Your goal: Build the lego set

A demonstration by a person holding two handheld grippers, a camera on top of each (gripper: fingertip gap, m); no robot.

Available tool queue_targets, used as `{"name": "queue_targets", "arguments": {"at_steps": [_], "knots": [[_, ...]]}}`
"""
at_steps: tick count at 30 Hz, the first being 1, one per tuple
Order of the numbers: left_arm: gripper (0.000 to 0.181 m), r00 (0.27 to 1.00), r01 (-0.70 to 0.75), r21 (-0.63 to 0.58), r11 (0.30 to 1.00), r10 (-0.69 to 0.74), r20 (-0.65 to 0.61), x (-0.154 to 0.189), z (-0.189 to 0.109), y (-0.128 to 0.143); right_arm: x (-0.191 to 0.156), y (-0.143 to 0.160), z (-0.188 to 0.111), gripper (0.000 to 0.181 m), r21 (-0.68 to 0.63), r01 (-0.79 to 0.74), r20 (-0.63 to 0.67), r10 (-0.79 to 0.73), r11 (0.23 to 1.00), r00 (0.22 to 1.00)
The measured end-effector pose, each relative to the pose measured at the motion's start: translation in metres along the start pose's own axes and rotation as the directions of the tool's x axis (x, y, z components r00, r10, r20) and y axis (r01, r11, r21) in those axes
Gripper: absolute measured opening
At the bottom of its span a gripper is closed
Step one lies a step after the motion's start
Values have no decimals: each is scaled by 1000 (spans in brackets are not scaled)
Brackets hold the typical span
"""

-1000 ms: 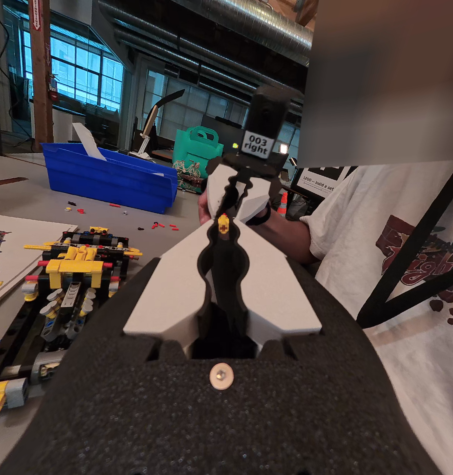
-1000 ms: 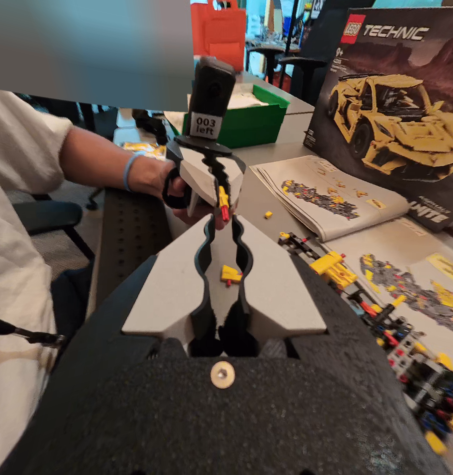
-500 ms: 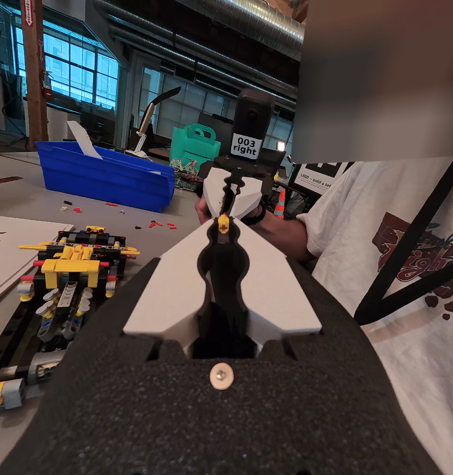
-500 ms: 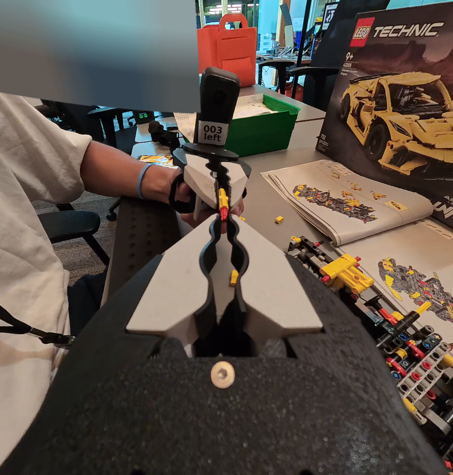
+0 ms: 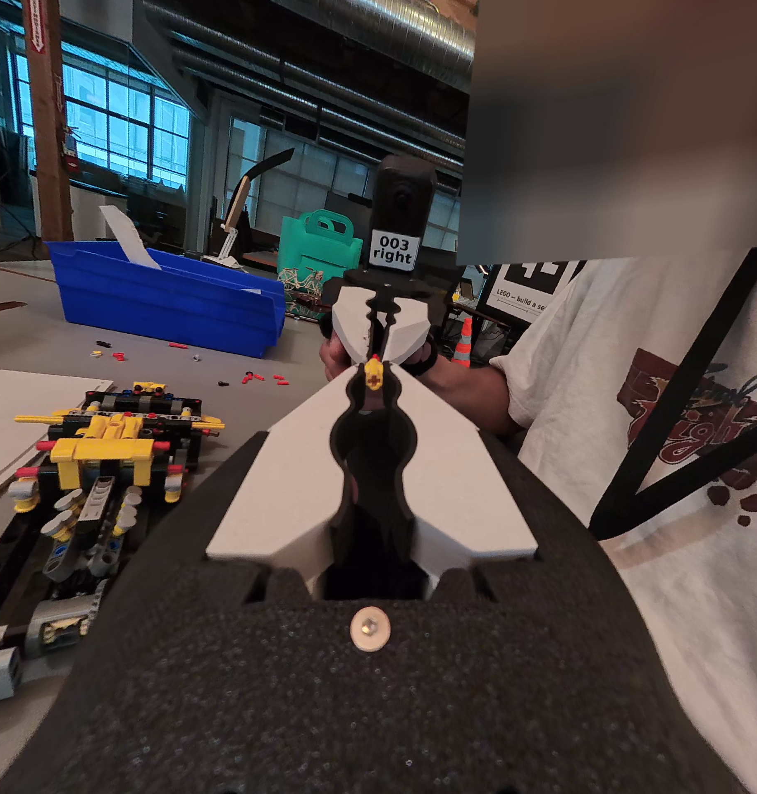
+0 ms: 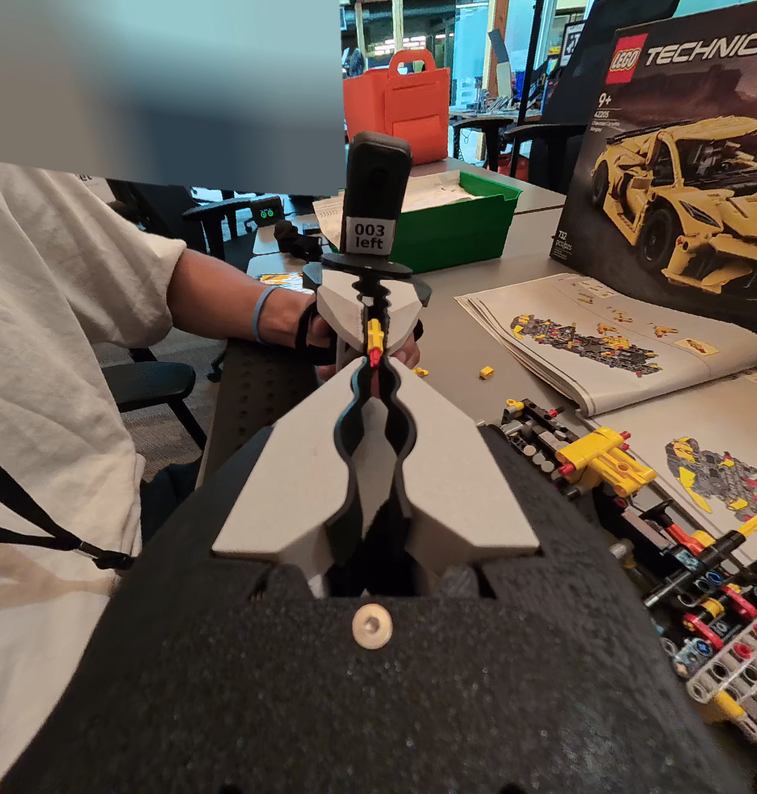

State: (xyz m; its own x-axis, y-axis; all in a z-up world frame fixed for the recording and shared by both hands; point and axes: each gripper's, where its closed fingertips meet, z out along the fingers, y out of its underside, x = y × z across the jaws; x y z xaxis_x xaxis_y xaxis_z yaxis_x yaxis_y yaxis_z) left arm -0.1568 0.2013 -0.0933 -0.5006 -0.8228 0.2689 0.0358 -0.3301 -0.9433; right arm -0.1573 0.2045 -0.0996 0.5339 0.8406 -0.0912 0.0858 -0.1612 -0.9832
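My left gripper [image 5: 373,373] is shut on a small yellow connector [image 5: 373,378] with a red pin through it, held in the air. In the right wrist view the left gripper [image 6: 374,343] faces me, and the yellow connector [image 6: 374,334] has the red pin [image 6: 373,357] sticking out below it. My right gripper [image 6: 373,363] meets it tip to tip, its jaws narrowed around the red pin's end. It also shows in the left wrist view [image 5: 377,354]. The part-built black and yellow car chassis [image 5: 101,464] lies on the table, and also shows in the right wrist view [image 6: 604,464].
A blue bin [image 5: 166,296] and loose red pins [image 5: 260,378] lie beyond the chassis. An open instruction booklet [image 6: 604,335], the set's box [image 6: 690,150], a green bin [image 6: 449,232] and loose yellow pieces [image 6: 486,371] are on the table. The person's torso is close behind both grippers. The grippers are tip to tip, or close to it.
My right gripper has closed in from open and moved up to the red pin in the left gripper's connector. The left gripper has kept its hold.
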Motion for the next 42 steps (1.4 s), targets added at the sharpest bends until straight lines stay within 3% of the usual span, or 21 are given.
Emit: {"name": "queue_targets", "arguments": {"at_steps": [6,21,29,37,42], "knots": [[8,1000,-11,37,999,10,4,1,3,-7,-1,-7,2,4,53,-11,2,11,999,1000],[7,998,-58,-28,998,59,13,-1,1,-2,1,-1,3,4,51,-112,62,109,992,992],[7,996,-90,-49,995,90,2,4,1,1,-5,1,2,4,36,-98,99,94,995,991],[7,986,-153,-95,984,158,46,2,3,9,-3,10,1,3,-15,-39,54,40,999,998],[8,992,-75,-20,997,76,104,-11,3,-5,11,2,4,4,113,-204,47,200,972,979]]}}
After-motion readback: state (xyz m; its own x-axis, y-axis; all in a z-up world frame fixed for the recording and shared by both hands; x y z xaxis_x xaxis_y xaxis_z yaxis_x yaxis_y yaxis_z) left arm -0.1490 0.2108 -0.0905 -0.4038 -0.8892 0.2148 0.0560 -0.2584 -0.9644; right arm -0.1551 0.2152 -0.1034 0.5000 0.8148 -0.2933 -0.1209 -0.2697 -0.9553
